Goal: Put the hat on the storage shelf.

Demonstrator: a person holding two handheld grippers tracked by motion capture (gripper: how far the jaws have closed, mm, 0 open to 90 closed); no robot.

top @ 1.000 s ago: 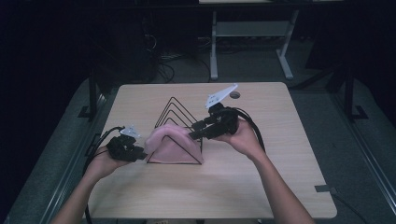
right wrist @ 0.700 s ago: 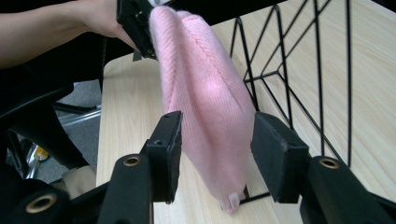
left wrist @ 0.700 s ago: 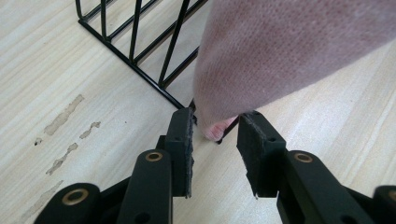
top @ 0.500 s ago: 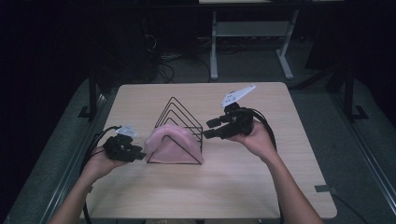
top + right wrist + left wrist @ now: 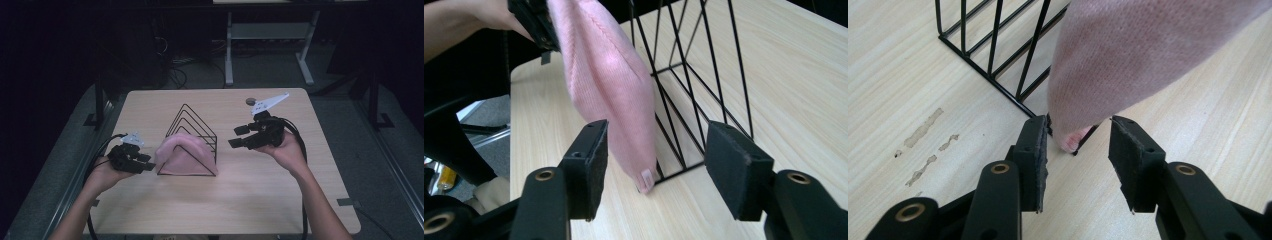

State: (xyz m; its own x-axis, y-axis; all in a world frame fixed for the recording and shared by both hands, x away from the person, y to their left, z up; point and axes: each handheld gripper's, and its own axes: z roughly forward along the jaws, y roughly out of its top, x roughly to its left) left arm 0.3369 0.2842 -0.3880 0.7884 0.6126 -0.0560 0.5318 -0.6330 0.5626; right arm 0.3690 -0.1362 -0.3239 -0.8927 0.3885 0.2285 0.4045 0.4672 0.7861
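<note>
High view: a pale wood-grain surface stands in a dark room, grey floor around it and a white-legged table behind. A pink knitted cloth drapes over a black wire rack mid-surface. Left tongs gape empty beside the cloth; right tongs gape empty, apart.

The high view looks forward and down on the whole desk from the person's side. Each claw camera sits low and very near the wire rack (seen at 12 o'clock), the shared part being the pink cloth.
</note>
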